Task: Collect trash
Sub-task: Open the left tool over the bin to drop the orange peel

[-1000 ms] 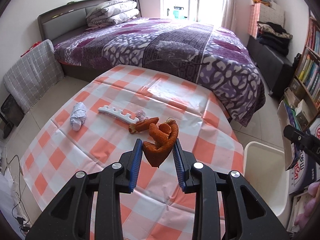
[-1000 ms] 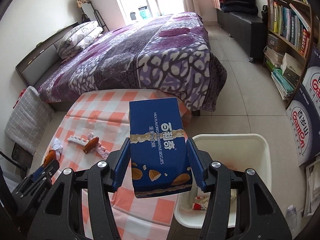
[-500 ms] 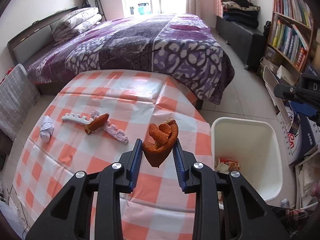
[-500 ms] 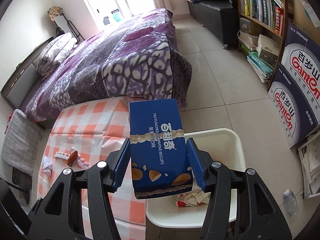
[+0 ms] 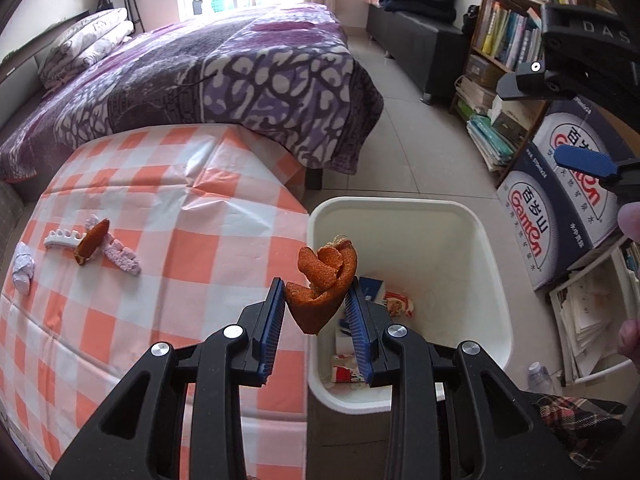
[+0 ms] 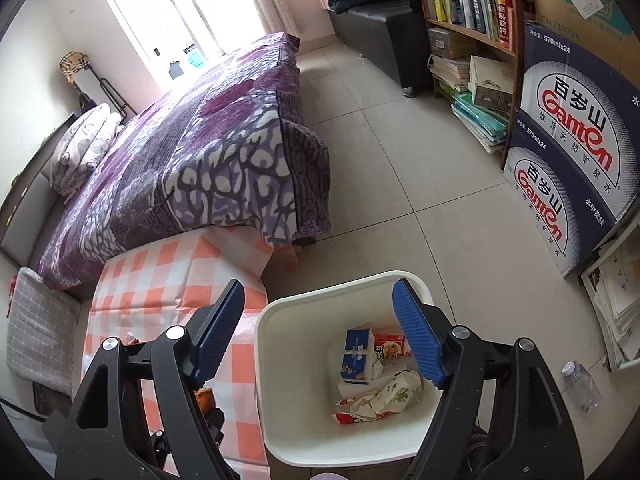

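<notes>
My left gripper is shut on a curled piece of orange peel, held over the near left rim of the white bin beside the table. My right gripper hangs above the bin; its jaws are opening and nothing is between them. The blue biscuit box lies inside the bin among crumpled wrappers. In the left wrist view the right gripper shows at the upper right. On the checked tablecloth lie another peel piece, a white toothed strip, a pink strip and a crumpled white wad.
A bed with a purple cover stands behind the table. Stacked water cartons and a bookshelf line the right wall. A plastic bottle lies on the tiled floor. A person's fingers show at the right edge.
The right gripper has opened and the blue biscuit box has dropped into the bin. The left gripper has carried the peel rightward from over the table to the bin's edge.
</notes>
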The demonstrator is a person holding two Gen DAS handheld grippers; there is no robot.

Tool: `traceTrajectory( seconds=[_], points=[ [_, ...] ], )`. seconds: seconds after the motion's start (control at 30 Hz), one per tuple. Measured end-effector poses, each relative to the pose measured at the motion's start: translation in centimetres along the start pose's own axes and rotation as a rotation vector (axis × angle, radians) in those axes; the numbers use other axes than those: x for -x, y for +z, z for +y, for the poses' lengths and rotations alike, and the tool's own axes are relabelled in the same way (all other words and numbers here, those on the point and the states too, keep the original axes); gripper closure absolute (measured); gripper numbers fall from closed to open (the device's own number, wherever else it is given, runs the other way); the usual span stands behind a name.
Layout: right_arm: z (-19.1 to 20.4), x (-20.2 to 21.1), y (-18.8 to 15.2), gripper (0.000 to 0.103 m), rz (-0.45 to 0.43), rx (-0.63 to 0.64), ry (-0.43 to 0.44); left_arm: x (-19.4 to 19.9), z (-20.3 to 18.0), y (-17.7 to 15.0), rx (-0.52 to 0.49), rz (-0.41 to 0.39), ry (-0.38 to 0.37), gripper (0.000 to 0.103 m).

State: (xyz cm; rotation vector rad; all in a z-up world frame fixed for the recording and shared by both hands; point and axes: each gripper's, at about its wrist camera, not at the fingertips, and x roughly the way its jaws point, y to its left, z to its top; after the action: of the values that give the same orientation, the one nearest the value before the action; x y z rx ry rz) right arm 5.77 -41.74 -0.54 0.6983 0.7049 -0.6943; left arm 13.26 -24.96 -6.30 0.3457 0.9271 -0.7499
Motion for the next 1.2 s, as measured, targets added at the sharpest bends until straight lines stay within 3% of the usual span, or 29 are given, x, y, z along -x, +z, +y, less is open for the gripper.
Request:
traceTrajectory(
  seconds=[0.17, 0.23, 0.33, 0.43, 0.67, 0.9, 1.2],
  points=[
    [-1.4, -0.1, 0.6, 0.024, 0.000, -0.046, -0.002, -0.7, -2.4, 0.0, -0.036, 0.021, -0.087, 0.066],
    [-1.5, -0.4, 0.6, 0.020, 0.007, -0.056, 0.002, -0.8, -3.2, -0.1, -0.062, 0.018, -0.091, 0.047],
    [-1.5, -0.8, 0.6, 0.017, 0.024, -0.060, 0.014, -0.9, -3.2, -0.1, -0.088, -0.002, -0.031, 0.034],
    [-1.0, -1.4, 0.5, 0.012, 0.046, -0.064, 0.039, -1.6, -1.6, 0.1, -0.065, 0.009, 0.052, 0.031],
    [0.8, -2.9, -0.3, 0.011, 0.119, -0.061, 0.079, -3.9, 6.9, 1.0, 0.150, 0.085, 0.208, 0.030],
    [3.9, -4.2, -1.5, 0.011, 0.172, -0.022, 0.116, -5.8, 15.4, 1.4, 0.370, 0.112, 0.354, 0.030],
    [7.3, -5.5, -3.0, 0.011, 0.234, 0.044, 0.137, -10.9, 21.8, 1.8, 0.565, 0.149, 0.444, 0.030]
  ],
)
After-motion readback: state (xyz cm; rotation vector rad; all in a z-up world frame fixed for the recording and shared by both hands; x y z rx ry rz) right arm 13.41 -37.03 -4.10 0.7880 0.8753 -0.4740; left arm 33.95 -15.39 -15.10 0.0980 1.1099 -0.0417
